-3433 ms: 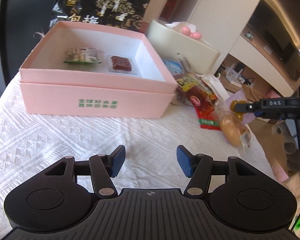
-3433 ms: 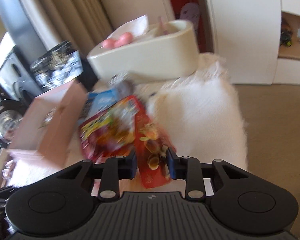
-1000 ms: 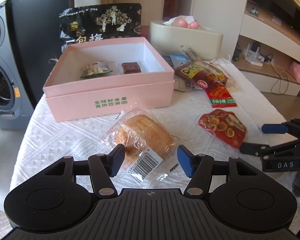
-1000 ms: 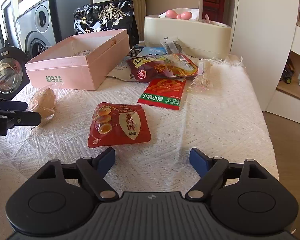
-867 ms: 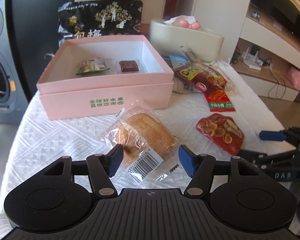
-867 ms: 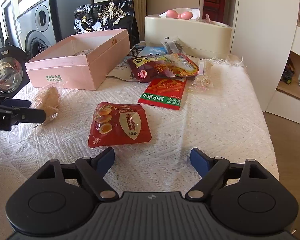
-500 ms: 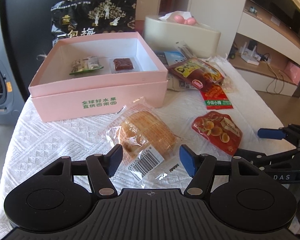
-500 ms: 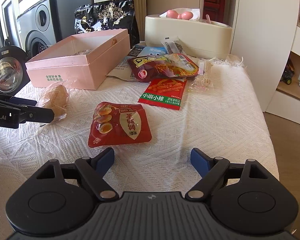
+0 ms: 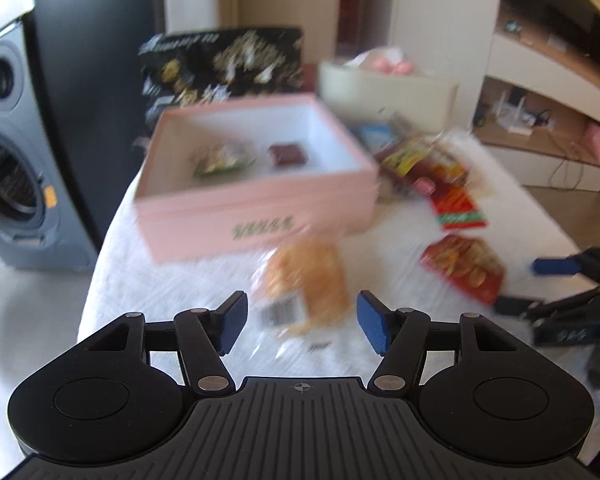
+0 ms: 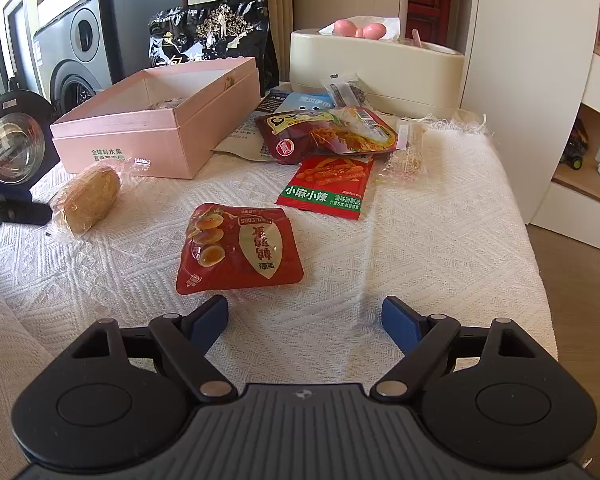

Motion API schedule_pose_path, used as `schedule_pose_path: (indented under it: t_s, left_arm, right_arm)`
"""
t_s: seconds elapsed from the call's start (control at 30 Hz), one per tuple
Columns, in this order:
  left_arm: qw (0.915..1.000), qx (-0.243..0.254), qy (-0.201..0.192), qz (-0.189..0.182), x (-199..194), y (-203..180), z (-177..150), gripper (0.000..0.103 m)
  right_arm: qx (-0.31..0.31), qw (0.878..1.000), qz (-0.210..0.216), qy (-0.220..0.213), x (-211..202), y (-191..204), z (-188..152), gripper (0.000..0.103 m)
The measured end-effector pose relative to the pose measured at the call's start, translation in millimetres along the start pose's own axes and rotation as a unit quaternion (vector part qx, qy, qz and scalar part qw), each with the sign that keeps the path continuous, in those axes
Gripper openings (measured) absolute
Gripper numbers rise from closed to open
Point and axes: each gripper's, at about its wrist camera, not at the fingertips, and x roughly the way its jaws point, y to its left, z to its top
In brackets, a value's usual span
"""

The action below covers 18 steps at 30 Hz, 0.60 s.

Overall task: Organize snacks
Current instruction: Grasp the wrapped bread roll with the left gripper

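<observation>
A wrapped bread bun [image 9: 306, 280] [image 10: 87, 198] lies on the white cloth in front of the open pink box [image 9: 256, 200] [image 10: 156, 128], which holds two small snack packs. My left gripper [image 9: 300, 322] is open, its pads either side of the bun's near end; this view is blurred. My right gripper [image 10: 306, 322] is open and empty, just short of a red egg snack pouch [image 10: 238, 248] [image 9: 462, 268]. The right gripper also shows in the left wrist view [image 9: 540, 284].
A red-green spicy strip pack [image 10: 326, 188], a dark red pouch [image 10: 328, 134], a clear wrapped stick [image 10: 406, 152] and a blue leaflet lie behind. A black bag [image 10: 212, 34] and cream container [image 10: 374, 68] stand at the back. The table edge drops off to the right.
My left gripper has moved fast, pulling back and swinging left; its view is now blurred. The bun sits between its open pads. The right gripper has held still.
</observation>
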Motion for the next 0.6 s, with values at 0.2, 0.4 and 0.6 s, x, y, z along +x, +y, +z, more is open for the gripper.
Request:
schedule_pose_path:
  t_s: [0.2, 0.4, 0.6]
  left_arm:
    - [0.9997, 0.008, 0.007, 0.022, 28.1, -21.1, 9.9, 0.066]
    - [0.9997, 0.018, 0.016, -0.007, 41.8, -29.2, 4.6, 0.085]
    - [0.9995, -0.027, -0.012, -0.013, 32.0, -12.5, 3.6, 0.082]
  right_arm:
    - [0.001, 1.000, 0.001, -0.001, -0.9, -0.6, -0.4, 0.085]
    - [0.000, 1.000, 0.002, -0.001, -1.1, -1.2, -0.3, 0.085]
    - [-0.001, 1.000, 0.003, -0.001, -1.3, -0.5, -0.5, 0.086]
